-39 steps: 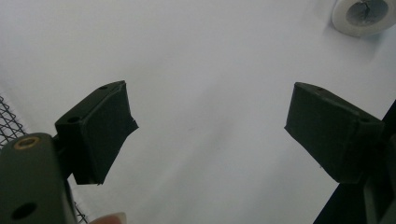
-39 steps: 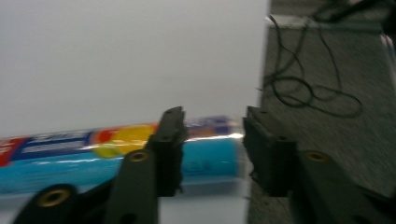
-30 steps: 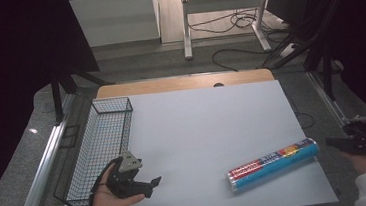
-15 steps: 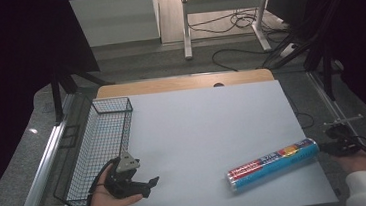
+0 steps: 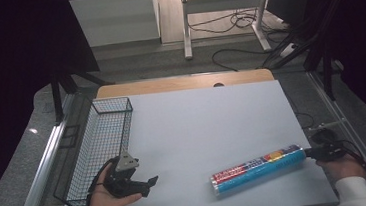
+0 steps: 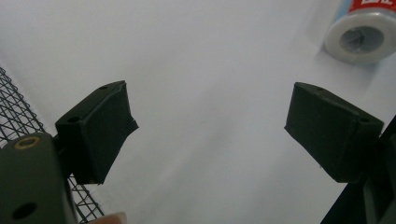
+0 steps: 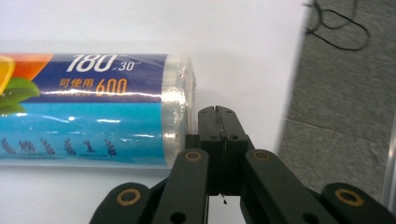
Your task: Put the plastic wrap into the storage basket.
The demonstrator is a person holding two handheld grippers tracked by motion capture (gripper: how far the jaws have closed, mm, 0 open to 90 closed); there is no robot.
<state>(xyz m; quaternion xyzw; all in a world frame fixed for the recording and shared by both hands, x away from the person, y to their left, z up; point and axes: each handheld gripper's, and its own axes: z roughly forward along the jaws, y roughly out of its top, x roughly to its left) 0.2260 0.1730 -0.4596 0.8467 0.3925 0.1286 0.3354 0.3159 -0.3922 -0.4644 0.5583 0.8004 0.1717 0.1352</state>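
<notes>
The roll of wrap (image 5: 258, 169) lies flat on the table (image 5: 208, 126) at about five o'clock. The right gripper (image 7: 218, 112), jaws pressed together and empty, sits just beside its three o'clock end. At seven o'clock the left gripper (image 5: 145, 182) rests open beside the wire basket (image 5: 99, 145).
</notes>
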